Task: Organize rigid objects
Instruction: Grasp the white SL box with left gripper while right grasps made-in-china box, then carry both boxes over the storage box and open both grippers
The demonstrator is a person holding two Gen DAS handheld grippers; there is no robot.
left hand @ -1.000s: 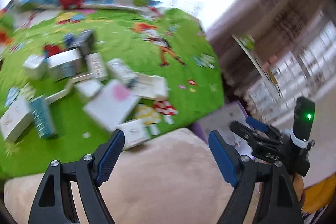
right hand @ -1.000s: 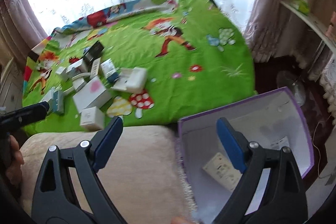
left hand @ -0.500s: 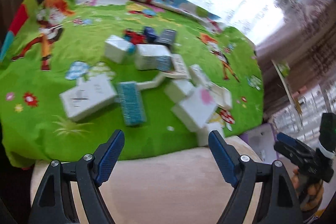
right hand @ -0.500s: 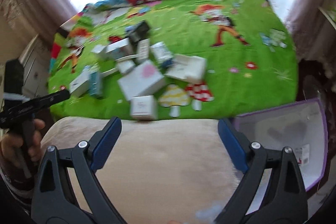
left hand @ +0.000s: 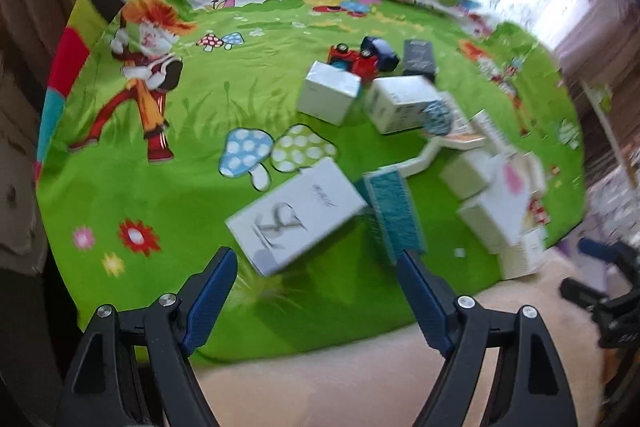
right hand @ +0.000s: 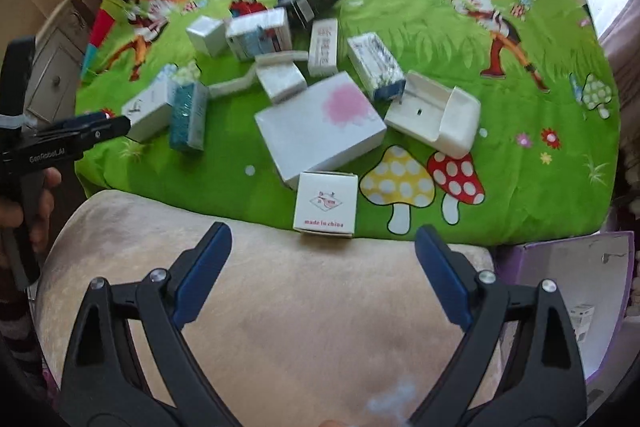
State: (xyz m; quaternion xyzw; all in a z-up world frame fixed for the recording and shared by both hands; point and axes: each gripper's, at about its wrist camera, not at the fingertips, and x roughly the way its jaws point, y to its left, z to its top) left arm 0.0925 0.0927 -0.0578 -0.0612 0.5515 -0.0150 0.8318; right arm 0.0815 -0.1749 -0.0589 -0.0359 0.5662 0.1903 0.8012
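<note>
Several small cartons lie scattered on a green cartoon bedspread (right hand: 460, 39). My left gripper (left hand: 316, 263) stands open and empty just short of a white box with grey lettering (left hand: 294, 213) and a teal box (left hand: 394, 213). My right gripper (right hand: 322, 239) is open and empty over a beige cushion (right hand: 304, 327), right behind a small white box with red print (right hand: 326, 205). Beyond that box lies a large white box with a pink blot (right hand: 320, 125). The left gripper (right hand: 94, 127) also shows at the left of the right wrist view, beside the teal box (right hand: 188, 119).
An open purple bin (right hand: 600, 291) with a small carton inside stands at the right of the cushion. A white plastic tray (right hand: 436, 111), a black box (right hand: 314, 1) and a red toy car (left hand: 354, 61) lie among the cartons. Curtains and a bright window stand behind the bed.
Both grippers swung left and tilted down toward the cartons. The purple bin slid from under the right gripper to the frame's right edge. The white lettered box came in front of the left gripper.
</note>
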